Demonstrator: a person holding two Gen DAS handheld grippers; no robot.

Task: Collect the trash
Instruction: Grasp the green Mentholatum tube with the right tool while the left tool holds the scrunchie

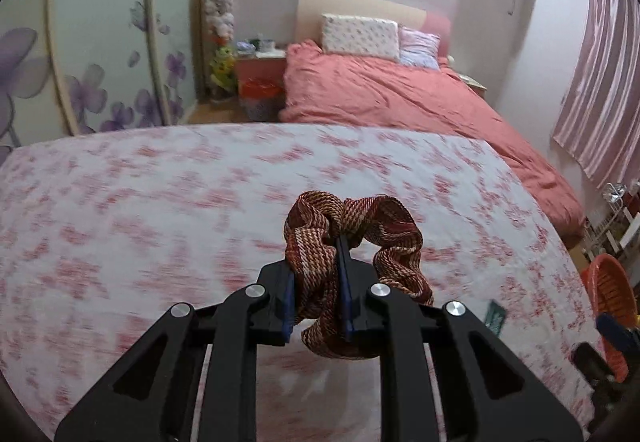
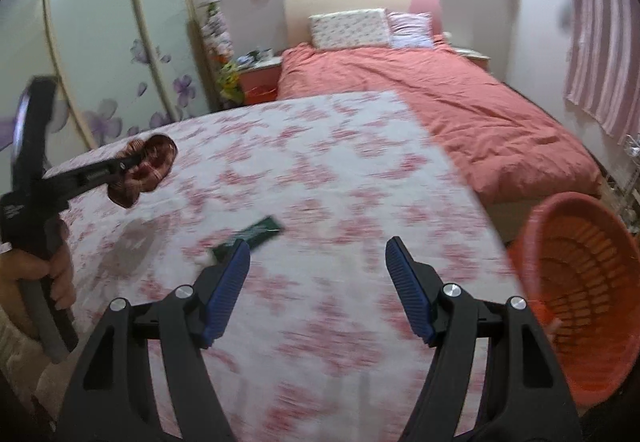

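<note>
Scrunchie (image 1: 352, 262) — ruffled woven fabric, brown-and-cream — sits low centre, pinched in the left tool (image 1: 318, 294) above the floral-clothed surface (image 1: 160, 209). Right tool (image 2: 318, 254) spread; slatted orange basket (image 2: 580, 282) lower right.

My left gripper (image 1: 316, 282) is black with blue pads (image 1: 286, 302) and grips a scrunchie (image 1: 352, 238) woven in maroon, rust and cream stripes. The tablecloth (image 1: 160, 201) is white with pink-red blossoms. A dark green tube (image 2: 256, 232) lies on it. The basket (image 2: 580, 282) is orange, the duvet (image 1: 400, 93) salmon pink, the curtain (image 1: 600, 73) shiny pink
</note>
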